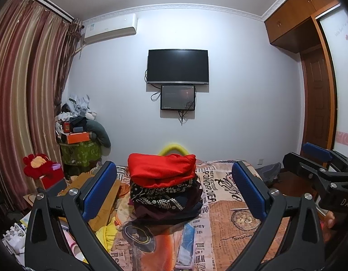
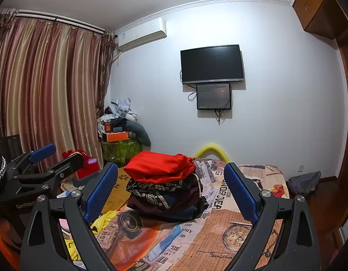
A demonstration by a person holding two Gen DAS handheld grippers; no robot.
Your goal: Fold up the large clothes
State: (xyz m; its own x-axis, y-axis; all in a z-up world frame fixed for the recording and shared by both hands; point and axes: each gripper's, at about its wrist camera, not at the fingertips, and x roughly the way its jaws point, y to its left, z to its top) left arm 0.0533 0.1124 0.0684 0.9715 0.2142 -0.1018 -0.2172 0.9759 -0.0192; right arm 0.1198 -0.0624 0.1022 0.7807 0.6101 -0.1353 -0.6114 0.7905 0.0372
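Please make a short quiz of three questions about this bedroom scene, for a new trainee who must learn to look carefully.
1. True or false: the red garment lies on top of the stack of folded clothes on the bed.
2. Which one is open and empty?
A. only the left gripper
B. only the right gripper
C. both
3. Fill the gap: the yellow garment lies unfolded at the bed's ____ edge, seen from the wrist cameras.

Key:
1. true
2. C
3. left
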